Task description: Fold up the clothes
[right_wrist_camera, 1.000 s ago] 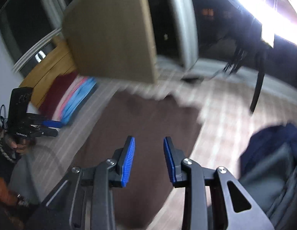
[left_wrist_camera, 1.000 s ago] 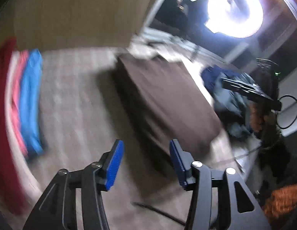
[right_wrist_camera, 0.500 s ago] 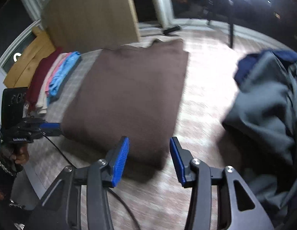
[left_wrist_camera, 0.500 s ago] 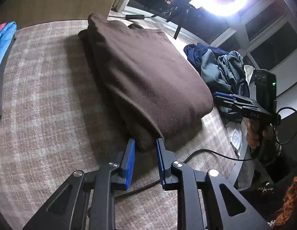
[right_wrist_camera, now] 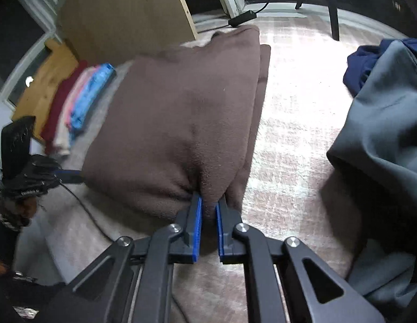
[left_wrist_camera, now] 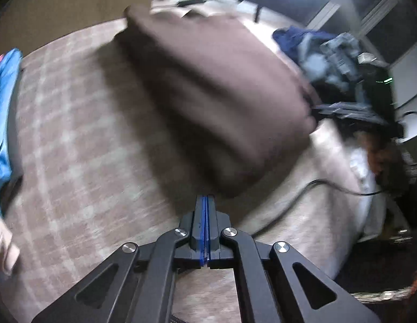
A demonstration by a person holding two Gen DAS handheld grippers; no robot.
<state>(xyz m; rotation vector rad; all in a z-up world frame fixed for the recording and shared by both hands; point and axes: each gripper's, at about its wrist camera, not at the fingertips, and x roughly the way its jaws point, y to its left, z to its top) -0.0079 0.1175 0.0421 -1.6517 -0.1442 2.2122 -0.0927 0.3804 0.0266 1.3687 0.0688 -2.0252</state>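
Observation:
A folded brown garment (left_wrist_camera: 216,94) lies on the checked cloth surface (left_wrist_camera: 74,148). It also fills the middle of the right wrist view (right_wrist_camera: 181,113). My left gripper (left_wrist_camera: 205,202) is shut at the garment's near corner, its blue pads pressed together with the cloth's edge right at the tips. My right gripper (right_wrist_camera: 208,210) is shut on the other near corner, with brown fabric pinched between its blue pads. The near edge of the garment is lifted off the surface. Each gripper shows in the other's view, at the garment's edge (left_wrist_camera: 342,110) (right_wrist_camera: 66,173).
A stack of folded clothes, red, pink and blue (right_wrist_camera: 82,99), lies at the left. A heap of unfolded grey and navy clothes (right_wrist_camera: 383,123) lies at the right. A black cable (right_wrist_camera: 87,212) runs across the near surface. A wooden board (right_wrist_camera: 122,16) stands behind.
Both grippers moved in to the garment's near corners and closed on them. The near edge of the brown garment has risen off the surface.

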